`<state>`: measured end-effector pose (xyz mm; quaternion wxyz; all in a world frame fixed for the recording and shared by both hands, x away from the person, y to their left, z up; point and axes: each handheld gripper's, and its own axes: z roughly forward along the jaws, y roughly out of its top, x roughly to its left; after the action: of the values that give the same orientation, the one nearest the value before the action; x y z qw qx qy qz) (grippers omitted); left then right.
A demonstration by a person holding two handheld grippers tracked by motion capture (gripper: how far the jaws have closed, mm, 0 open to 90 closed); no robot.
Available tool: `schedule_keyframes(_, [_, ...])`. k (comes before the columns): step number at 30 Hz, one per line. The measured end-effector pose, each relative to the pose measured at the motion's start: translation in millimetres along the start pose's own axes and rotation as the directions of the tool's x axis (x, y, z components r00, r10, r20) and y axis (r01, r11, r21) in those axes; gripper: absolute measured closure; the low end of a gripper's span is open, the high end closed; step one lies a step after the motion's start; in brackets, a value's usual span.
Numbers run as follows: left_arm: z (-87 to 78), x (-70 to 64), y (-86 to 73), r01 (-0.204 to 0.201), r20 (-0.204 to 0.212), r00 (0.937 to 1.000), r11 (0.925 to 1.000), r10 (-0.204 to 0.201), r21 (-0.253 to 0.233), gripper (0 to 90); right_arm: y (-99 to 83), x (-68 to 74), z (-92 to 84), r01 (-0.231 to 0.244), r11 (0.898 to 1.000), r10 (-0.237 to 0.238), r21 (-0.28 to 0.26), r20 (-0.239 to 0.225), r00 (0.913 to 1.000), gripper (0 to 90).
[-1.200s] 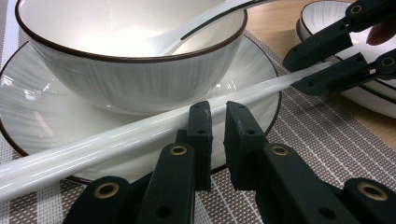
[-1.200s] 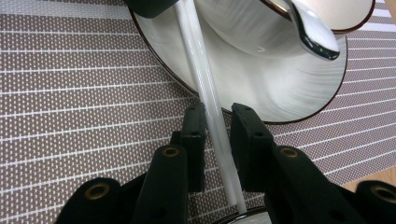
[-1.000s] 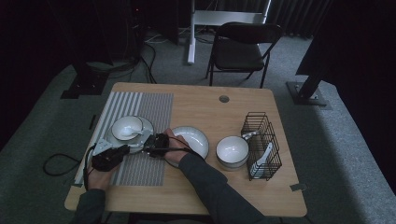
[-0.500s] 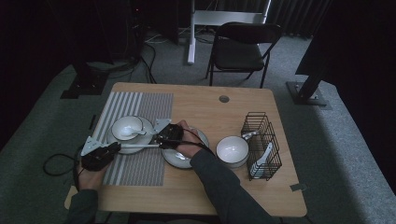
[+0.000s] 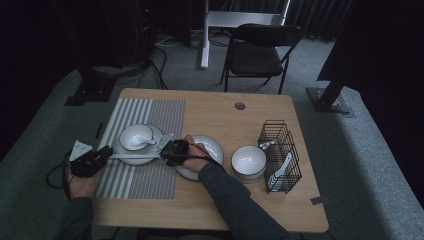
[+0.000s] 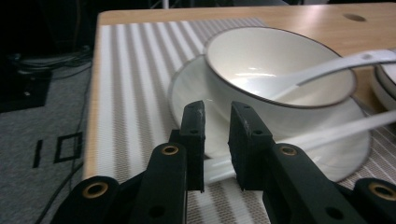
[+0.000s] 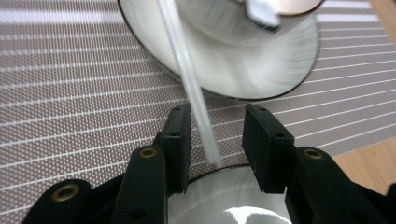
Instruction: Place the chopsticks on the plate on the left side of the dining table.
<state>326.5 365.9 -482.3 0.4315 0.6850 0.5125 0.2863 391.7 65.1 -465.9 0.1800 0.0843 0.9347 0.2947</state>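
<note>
Two grippers meet over one table (image 5: 225,115), and one thin white stick (image 5: 135,156) runs between them. Read from the left:

- **Left gripper** (image 5: 109,154): the jaws stand a narrow gap apart and have just been opening. One end of the stick lies in the gap. Blur hides whether the pads press on it.
- **One striped grey placemat** (image 5: 150,110): it carries the first of two dark-rimmed white plates (image 5: 120,150). On this plate stands the first of two white bowls (image 5: 131,136), with one white spoon (image 5: 145,141) inside.
- **The stick**: straight, slender and pale. It crosses the near edge of that plate, roughly level.
- **Right gripper** (image 5: 161,153): the jaws are about half open, one on either side of the stick's other end, and neither pad touches it.
- **Second plate** (image 5: 212,145): it lies under the right hand (image 5: 192,157), on bare wood.
- **Second bowl** (image 5: 248,161): it sits just beside one black wire basket (image 5: 280,130) that holds white utensils.
</note>
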Motion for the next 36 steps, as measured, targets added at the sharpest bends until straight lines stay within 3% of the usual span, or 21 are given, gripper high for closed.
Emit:
schedule_keyframes(7, [-3.6, 14.7, -4.7, 0.032, -0.052, 0.9982, 0.9995, -0.031, 0.003, 76.2, 0.5, 2.4, 18.7, 0.015, 0.999, -0.015, 0.052, -0.010, 0.9998, 63.5])
schedule_keyframes(16, [-11.8, 29.3, -16.3, 0.067, -0.117, 0.9909, 0.9977, -0.066, 0.009, 76.2, 1.4, 7.3, 24.3, 0.029, 0.998, -0.028, 0.060, -0.012, 0.9995, 68.9])
schedule_keyframes(28, [-9.3, 29.8, -23.2, 0.074, -0.130, 0.9891, 0.9968, -0.070, 0.030, 76.1, 2.7, 9.8, 25.4, 0.030, 0.998, -0.030, 0.056, -0.010, 0.9995, 73.6])
schedule_keyframes(36, [-8.8, 29.9, -27.6, 0.084, -0.129, 0.9886, 0.9957, -0.078, 0.039, 76.0, 2.3, 9.4, 23.0, 0.025, 0.999, -0.024, 0.046, -0.011, 0.9996, 67.0])
